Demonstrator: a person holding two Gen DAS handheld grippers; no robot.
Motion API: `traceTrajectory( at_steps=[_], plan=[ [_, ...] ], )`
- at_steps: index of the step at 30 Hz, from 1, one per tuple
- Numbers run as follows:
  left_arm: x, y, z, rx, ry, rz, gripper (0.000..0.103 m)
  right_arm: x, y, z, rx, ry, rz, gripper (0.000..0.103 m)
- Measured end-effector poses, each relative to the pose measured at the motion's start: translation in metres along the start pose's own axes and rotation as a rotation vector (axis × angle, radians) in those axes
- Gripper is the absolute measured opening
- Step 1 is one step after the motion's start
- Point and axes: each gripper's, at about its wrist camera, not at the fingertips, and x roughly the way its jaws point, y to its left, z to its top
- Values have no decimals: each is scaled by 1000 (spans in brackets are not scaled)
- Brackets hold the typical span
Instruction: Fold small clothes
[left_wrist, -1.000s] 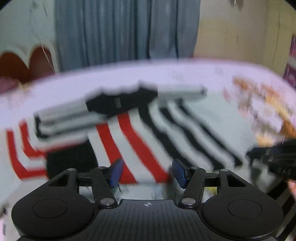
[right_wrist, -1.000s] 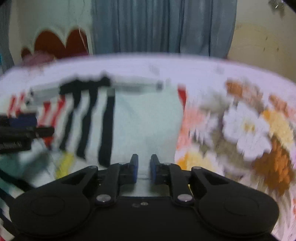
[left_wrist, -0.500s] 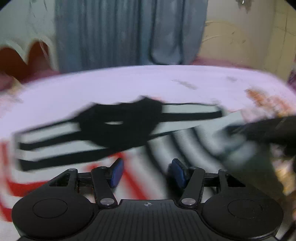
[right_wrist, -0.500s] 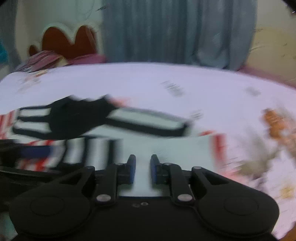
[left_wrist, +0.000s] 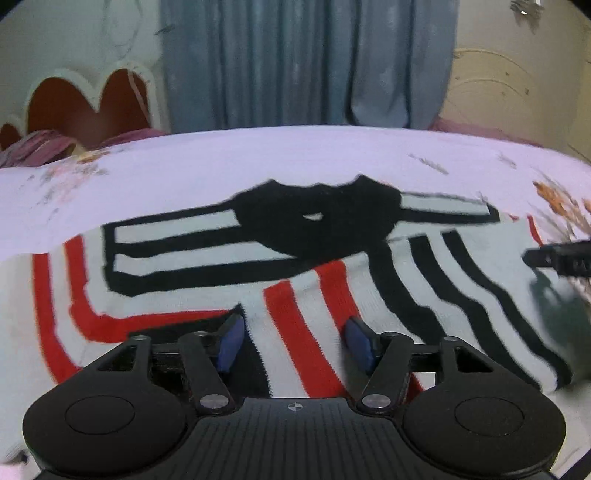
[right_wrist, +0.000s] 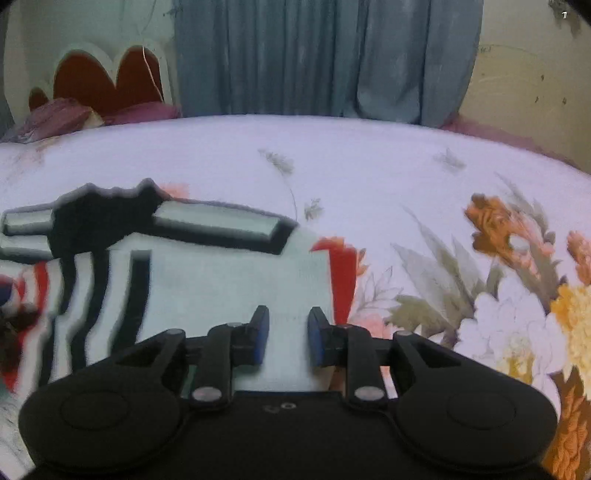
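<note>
A small knitted sweater (left_wrist: 295, 280) with white, red and black stripes and a black collar lies flat on the bed. It also shows in the right wrist view (right_wrist: 207, 280). My left gripper (left_wrist: 293, 343) is open, low over the sweater's near red-striped part. My right gripper (right_wrist: 285, 338) is open, with a smaller gap, over the sweater's plain white right part near its edge. The right gripper's tip shows at the right edge of the left wrist view (left_wrist: 557, 256).
The bed has a pale lilac sheet (right_wrist: 369, 166) with large orange and white flowers (right_wrist: 517, 295) on the right. A red scalloped headboard (left_wrist: 85, 99) and purple pillows stand at the far left. A blue curtain (left_wrist: 303, 62) hangs behind.
Both grippers have dropped lower and moved forward over the sweater. My right gripper's jaws have opened from nearly shut. The left jaws stay open.
</note>
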Motion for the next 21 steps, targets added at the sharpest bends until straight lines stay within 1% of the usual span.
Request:
traceTrajectory(
  at_steps=[1, 2, 4, 6, 8, 11, 14, 16, 18, 19, 21],
  plan=[
    [-7, 1, -1, 3, -21, 12, 61, -6, 3, 0, -1, -5, -3, 25],
    [-16, 3, -5, 2, -44, 18, 61, -18, 3, -1, 26, -39, 27, 25],
    [-31, 14, -16, -41, -52, 38, 61, -34, 2, -5, 66, -91, 73, 32],
    [-44, 28, -27, -77, -53, 68, 61, -45, 4, -13, 79, -94, 88, 32],
    [-63, 46, -39, -113, -69, 98, 61, -56, 3, -25, 115, -90, 120, 32],
    [-86, 84, -56, -167, -79, 173, 61, -57, 9, -32, 153, -61, 159, 33],
    [-104, 139, -72, -298, -94, 240, 61, -62, 24, -40, 160, -39, 184, 33],
    [-114, 183, -85, -403, -113, 289, 61, -70, 36, -43, 150, -38, 183, 33],
    [-122, 226, -99, -488, -134, 350, 61, -75, 49, -41, 127, -45, 179, 33],
    [-125, 245, -104, -517, -140, 372, 61, -77, 55, -39, 121, -49, 169, 34],
    [-130, 277, -115, -564, -162, 392, 61, -76, 68, -36, 127, -51, 153, 34]
  ],
)
